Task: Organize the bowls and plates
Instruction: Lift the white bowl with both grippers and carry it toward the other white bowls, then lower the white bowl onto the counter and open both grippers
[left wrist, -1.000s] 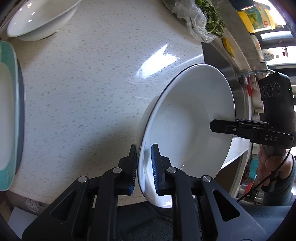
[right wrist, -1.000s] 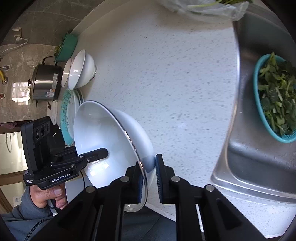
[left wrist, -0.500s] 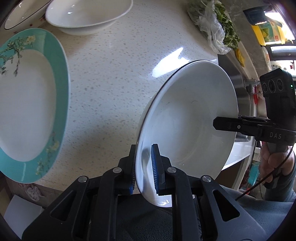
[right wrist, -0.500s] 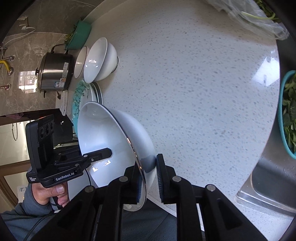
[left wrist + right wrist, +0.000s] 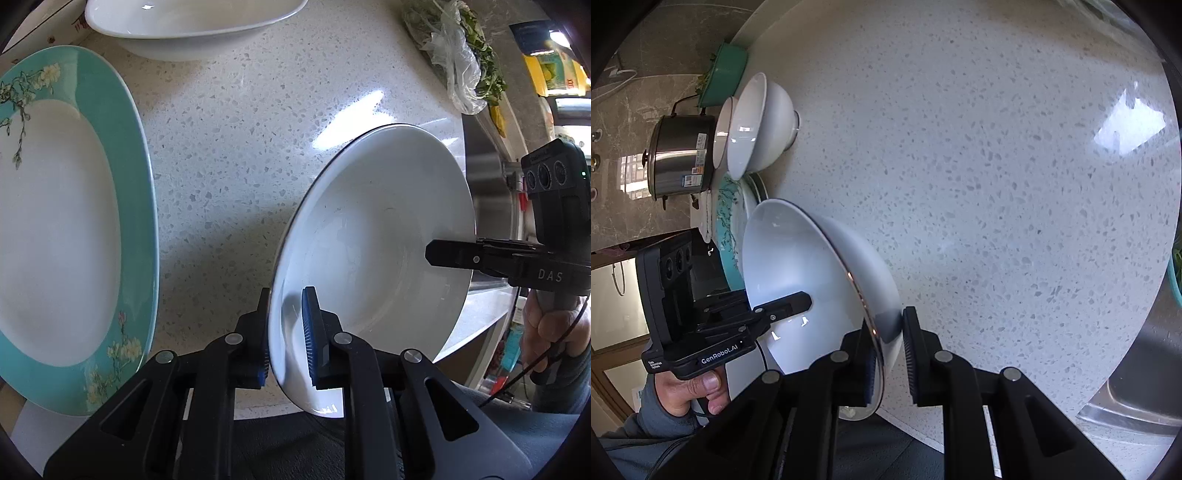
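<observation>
White glazed porcelain, a deep bowl [image 5: 373,251] with a thin dark line along its rim, hangs tilted above the speckled stone counter [image 5: 236,147], carried between two tools. The left gripper [image 5: 284,328] pinches the bowl's near rim, one blue pad inside and one outside. The right gripper [image 5: 888,354] clamps the opposite rim the same way, one finger inside the bowl and one against its outer wall. Both claws are narrow and closed on the rim, so the bowl is fully borne and touches nothing below.

Just beside it, to the left in the left wrist view, lies a teal-rimmed plate [image 5: 140,206] with a flower pattern. From the right wrist view this plate seems to sit on top of at least one other plate. Beyond that stands a second white bowl [image 5: 192,33], and the right wrist view shows another bowl nested behind it. A steel pot [image 5: 679,155] and a green basin [image 5: 727,70] stand further back; a bag of greens [image 5: 458,70] lies near the sink edge.

The step in hand looks like the carry: bringing this bowl over to the crockery group. Next, it probably needs levelling, then lowering onto the matching white bowl rather than the flat plate, with both grips released together so it does not tip.
</observation>
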Tool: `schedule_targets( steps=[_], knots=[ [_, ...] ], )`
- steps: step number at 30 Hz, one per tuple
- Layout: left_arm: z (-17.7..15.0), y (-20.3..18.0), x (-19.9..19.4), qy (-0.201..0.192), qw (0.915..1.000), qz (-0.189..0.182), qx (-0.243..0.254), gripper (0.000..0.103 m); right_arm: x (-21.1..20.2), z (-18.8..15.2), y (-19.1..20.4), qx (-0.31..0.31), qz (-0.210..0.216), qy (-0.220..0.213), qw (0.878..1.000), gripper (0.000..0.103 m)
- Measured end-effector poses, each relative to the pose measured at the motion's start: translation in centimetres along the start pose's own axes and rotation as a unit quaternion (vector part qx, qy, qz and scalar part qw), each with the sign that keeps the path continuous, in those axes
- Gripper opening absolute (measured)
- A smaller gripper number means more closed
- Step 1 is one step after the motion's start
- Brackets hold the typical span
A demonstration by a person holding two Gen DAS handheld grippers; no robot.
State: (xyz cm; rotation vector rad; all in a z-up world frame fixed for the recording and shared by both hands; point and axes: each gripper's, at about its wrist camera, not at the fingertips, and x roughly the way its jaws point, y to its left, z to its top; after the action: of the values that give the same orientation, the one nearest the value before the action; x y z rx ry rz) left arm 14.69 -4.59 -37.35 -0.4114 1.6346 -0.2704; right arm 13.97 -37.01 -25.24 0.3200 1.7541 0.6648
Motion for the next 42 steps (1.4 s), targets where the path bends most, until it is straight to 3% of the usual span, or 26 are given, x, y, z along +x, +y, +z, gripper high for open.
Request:
schedule_targets(
  steps=[16,19,24,26,31,36,40,42],
  knots=[
    [-0.4,-0.8,1.0,-0.020,0.9998,0.009,-0.002,0.013,0.5,-1.2,-1.5,0.004,-0.001,-0.006,1.000,0.017],
    [-0.9,-0.8,0.7,-0.029,0.9996,0.004,-0.002,0.021,0.3,-1.4,-1.5,0.001,0.002,-0.014,1.000,0.022],
    [-1.2,-2.5,0.5,-0.058,0.9983,0.011,0.002,0.070,0.2,-1.9,-1.0,-0.013,0.008,-0.022,1.000,0.034],
    [-1.3,-2.9,0.3,-0.072,0.9971,0.024,0.009,0.078,0.0,-2.1,-0.7,-0.021,0.012,-0.025,0.999,0.037],
    [-1.7,-2.9,-0.3,-0.086,0.9961,0.022,-0.001,0.078,-0.5,-2.5,-1.3,-0.028,0.012,-0.029,0.999,0.038],
    [-2.8,-3.5,-0.9,-0.096,0.9952,0.015,-0.013,0.082,-2.3,-3.0,-2.3,-0.034,0.016,-0.039,0.999,0.049],
    [-4.2,-4.4,-3.2,-0.109,0.9938,0.007,-0.017,0.082,-5.6,-2.8,-2.7,-0.040,0.010,-0.068,0.997,0.050],
    [-4.3,-4.6,-6.2,-0.135,0.9904,-0.019,-0.021,0.082,-7.9,-2.0,-2.3,-0.050,0.017,-0.099,0.994,0.051]
  ],
)
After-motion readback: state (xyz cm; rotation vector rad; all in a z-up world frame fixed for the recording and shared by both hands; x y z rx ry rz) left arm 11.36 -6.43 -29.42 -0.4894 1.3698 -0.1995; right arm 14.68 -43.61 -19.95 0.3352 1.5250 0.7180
